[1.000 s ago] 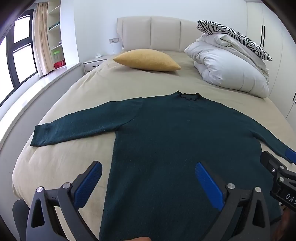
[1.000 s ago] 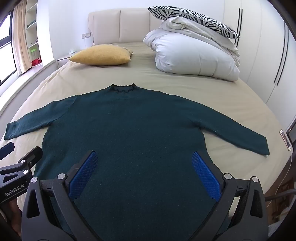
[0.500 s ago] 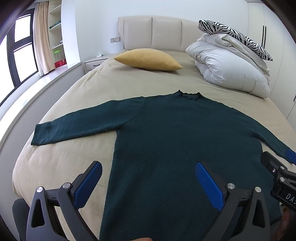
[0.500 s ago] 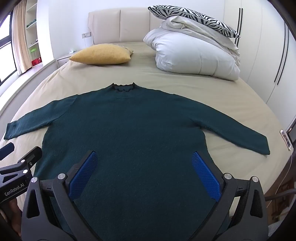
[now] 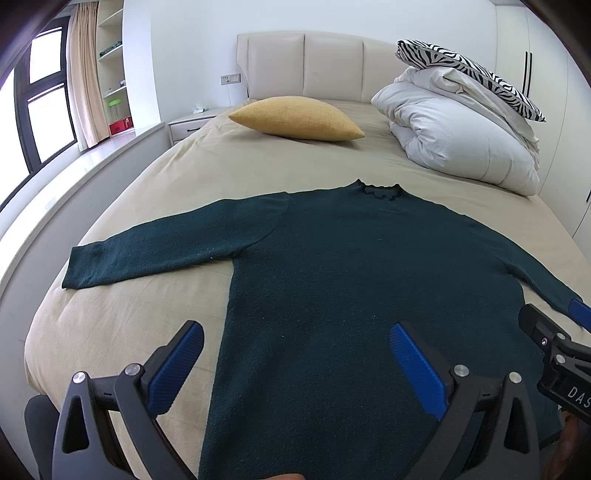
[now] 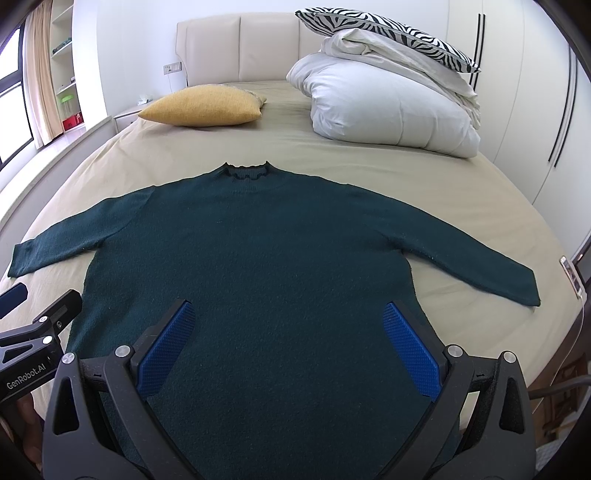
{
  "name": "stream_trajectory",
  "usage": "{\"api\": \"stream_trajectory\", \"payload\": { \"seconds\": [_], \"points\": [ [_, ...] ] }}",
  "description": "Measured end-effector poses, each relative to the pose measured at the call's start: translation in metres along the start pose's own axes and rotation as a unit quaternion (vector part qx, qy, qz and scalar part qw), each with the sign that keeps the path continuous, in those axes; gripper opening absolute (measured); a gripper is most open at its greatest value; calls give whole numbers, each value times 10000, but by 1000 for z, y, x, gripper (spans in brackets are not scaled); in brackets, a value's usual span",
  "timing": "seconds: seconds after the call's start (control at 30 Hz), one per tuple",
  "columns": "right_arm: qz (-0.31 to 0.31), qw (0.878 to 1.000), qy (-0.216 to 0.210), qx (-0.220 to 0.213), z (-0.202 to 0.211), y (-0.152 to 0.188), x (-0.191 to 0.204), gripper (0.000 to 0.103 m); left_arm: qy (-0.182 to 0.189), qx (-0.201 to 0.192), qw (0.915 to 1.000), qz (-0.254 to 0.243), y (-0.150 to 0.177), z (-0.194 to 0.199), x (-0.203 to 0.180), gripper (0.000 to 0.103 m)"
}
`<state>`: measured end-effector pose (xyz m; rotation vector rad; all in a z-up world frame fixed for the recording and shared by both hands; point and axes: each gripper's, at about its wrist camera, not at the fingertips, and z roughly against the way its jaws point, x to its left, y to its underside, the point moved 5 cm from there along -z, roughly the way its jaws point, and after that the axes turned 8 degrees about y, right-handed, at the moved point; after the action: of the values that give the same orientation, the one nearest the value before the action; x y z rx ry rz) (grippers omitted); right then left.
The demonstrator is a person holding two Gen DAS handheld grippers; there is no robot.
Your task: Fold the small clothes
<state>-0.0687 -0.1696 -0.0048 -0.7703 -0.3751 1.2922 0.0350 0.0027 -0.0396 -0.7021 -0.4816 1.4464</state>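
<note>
The dark green sweater (image 6: 266, 258) lies flat and face up across the middle of the frame on the beige bed (image 6: 388, 170), collar toward the headboard at the top, both sleeves spread out to the sides, the hem running off the bottom edge under the cameras. No fold is visible in it, so the folding looks not yet begun. Beyond the collar sit a yellow cushion (image 6: 203, 107) at upper left and a white duvet (image 6: 388, 107) with a zebra-print pillow (image 6: 388, 33) on top at upper right, both well apart from the garment. The likely trouble from here: the knit looks soft and clingy, so a claw pinching at the hem or a sleeve could catch only the top layer, or drag the bed sheet with it, and the fold would come out skewed; uneven lifting by the two sides could twist the body. The left claw (image 5: 295, 365) hangs over the lower left part of the sweater, spread wide and empty, pointing along the bed toward the headboard. The right claw (image 6: 286, 343) hovers over the lower middle of the body, likewise spread wide with nothing between its blue pads (image 6: 410, 347).
</note>
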Motion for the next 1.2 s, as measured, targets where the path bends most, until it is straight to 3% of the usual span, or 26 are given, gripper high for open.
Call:
{"api": "stream_trajectory", "payload": {
  "seconds": [1.2],
  "points": [
    [-4, 10000, -8, 89, -7, 8, 3, 103, -3, 8, 10000, 14, 1, -1, 1, 103]
  ]
}}
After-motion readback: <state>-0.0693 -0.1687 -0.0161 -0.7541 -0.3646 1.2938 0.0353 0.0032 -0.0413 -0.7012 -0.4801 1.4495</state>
